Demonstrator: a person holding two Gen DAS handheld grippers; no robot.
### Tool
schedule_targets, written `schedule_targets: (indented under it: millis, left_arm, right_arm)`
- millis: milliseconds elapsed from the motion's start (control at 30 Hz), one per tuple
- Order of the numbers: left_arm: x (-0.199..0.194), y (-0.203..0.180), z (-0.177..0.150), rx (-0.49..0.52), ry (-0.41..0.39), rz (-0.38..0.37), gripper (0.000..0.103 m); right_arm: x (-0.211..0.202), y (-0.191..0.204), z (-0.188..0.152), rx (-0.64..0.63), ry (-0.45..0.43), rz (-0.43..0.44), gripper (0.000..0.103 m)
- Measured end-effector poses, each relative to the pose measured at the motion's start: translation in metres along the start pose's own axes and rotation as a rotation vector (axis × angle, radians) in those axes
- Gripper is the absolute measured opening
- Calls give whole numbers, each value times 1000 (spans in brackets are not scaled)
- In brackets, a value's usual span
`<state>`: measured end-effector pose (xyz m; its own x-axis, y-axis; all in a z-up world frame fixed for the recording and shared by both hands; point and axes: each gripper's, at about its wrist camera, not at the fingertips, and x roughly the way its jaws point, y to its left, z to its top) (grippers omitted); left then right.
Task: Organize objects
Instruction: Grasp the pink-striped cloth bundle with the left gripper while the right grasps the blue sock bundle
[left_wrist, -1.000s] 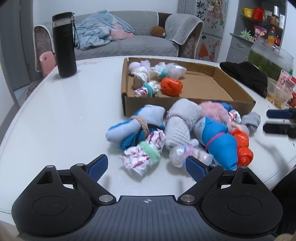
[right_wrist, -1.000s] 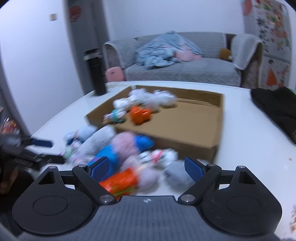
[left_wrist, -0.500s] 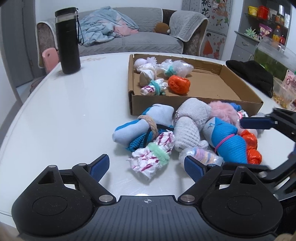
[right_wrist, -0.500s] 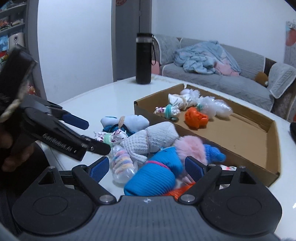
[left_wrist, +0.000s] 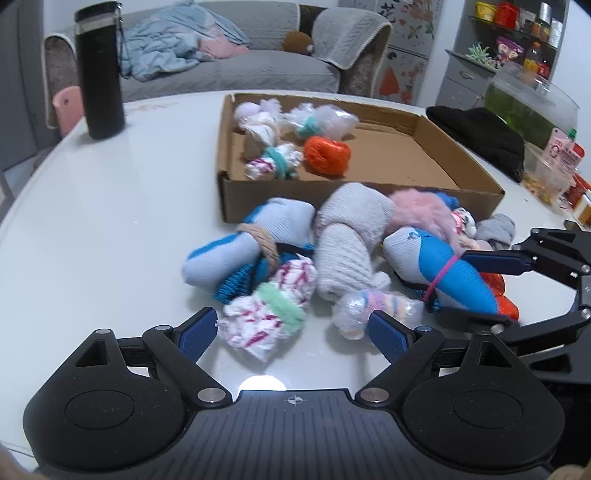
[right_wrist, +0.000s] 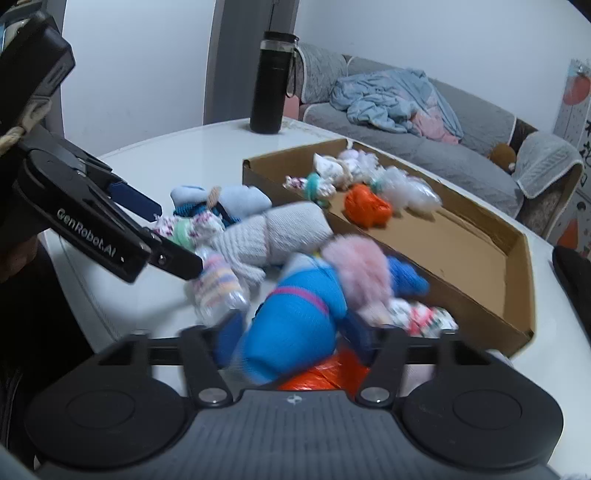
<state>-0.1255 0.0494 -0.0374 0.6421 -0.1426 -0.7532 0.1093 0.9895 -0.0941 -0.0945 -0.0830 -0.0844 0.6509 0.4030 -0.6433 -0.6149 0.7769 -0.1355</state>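
Note:
A pile of rolled socks and wrapped bundles lies on the white table (left_wrist: 92, 229) in front of a shallow cardboard box (left_wrist: 369, 201) that holds several bundles. My right gripper (right_wrist: 295, 332) has closed around the bright blue sock roll with a pink band (right_wrist: 295, 328); it also shows in the left wrist view (left_wrist: 448, 275), with the right gripper (left_wrist: 476, 286) straddling it. My left gripper (left_wrist: 291, 334) is open and empty, just in front of a white-and-pink bundle with a green band (left_wrist: 271, 317) and a pastel striped bundle (left_wrist: 376, 308).
A black bottle (left_wrist: 99, 70) stands at the table's far left. A black cloth (left_wrist: 480, 138) and a plastic container (left_wrist: 546, 181) lie at the right. An orange bundle (left_wrist: 327, 155) sits in the box. A grey sofa (left_wrist: 229, 66) is behind the table.
My right gripper moved in over the pile and its fingers closed in on the blue sock roll. My left gripper moved slightly closer to the pile and stayed open.

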Motion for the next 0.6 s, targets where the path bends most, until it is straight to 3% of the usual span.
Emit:
schedule_targets:
  millis: [100,267,600]
  left_arm:
    - [4,-2,-1,10,6,-16,92]
    - [4,-1,4,27,-1,-2,96]
    - [18,14,13,16,65,-126,96]
  right_arm:
    - [-8,-13,-6,23,1,-29,51]
    - [-10,-8,-2,10,-18,-4,58]
    - [20,-2,7,4,59,42,56]
